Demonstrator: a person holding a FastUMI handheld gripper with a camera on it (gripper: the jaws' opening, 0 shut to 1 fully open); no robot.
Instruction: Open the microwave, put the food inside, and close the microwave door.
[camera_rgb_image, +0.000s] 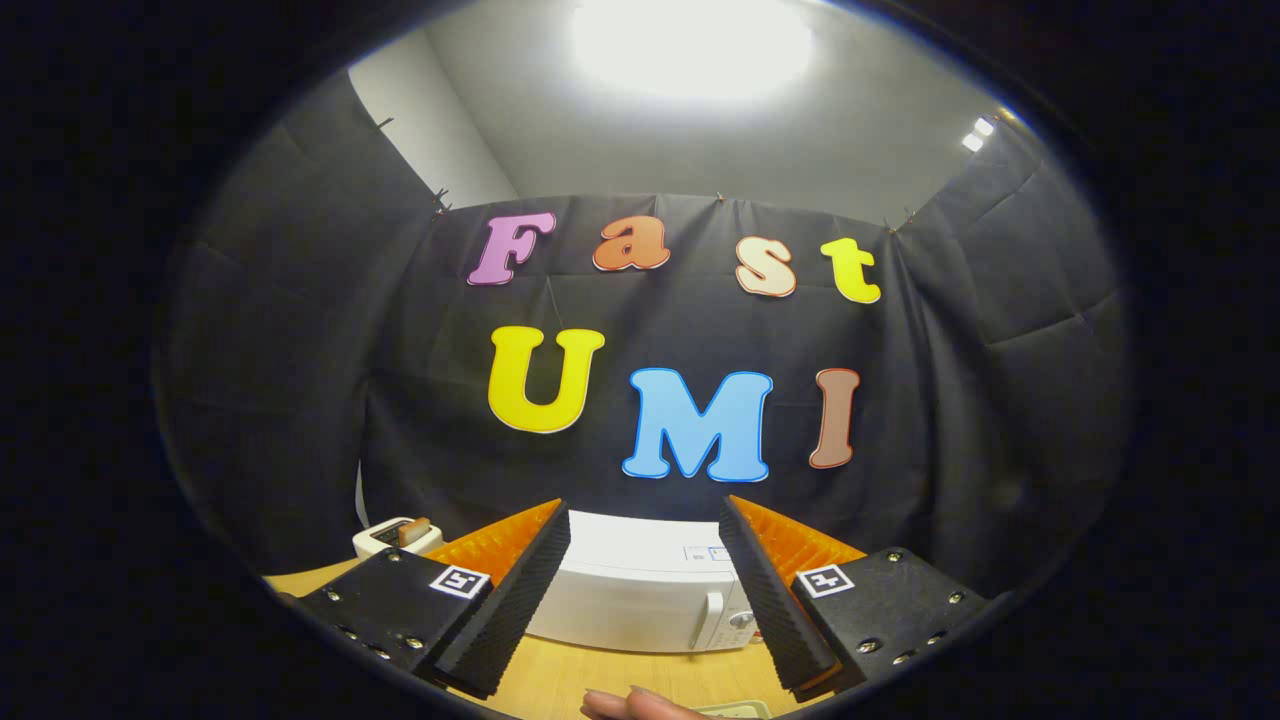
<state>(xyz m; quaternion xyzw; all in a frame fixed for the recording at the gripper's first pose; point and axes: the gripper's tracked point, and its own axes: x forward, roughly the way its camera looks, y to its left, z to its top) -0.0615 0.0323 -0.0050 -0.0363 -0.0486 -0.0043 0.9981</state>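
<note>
Gripper (645, 590) fingers spread apart, empty. Microwave (630, 590) straight ahead beyond fingers, door shut, handle (713, 618) toward right finger. Toaster (397, 537) beyond left finger on table (600, 680).

Black cloth wall (300, 330), pale ceiling (800, 150), bright lamp (690, 45), wooden table (620, 675)

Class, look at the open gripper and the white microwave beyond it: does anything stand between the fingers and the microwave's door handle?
Nothing visible does. The gripper is open, and the microwave sits beyond its fingers on the wooden table, door shut, handle facing them. A toaster stands off to the side; a hand lies nearer than the fingers.
</note>
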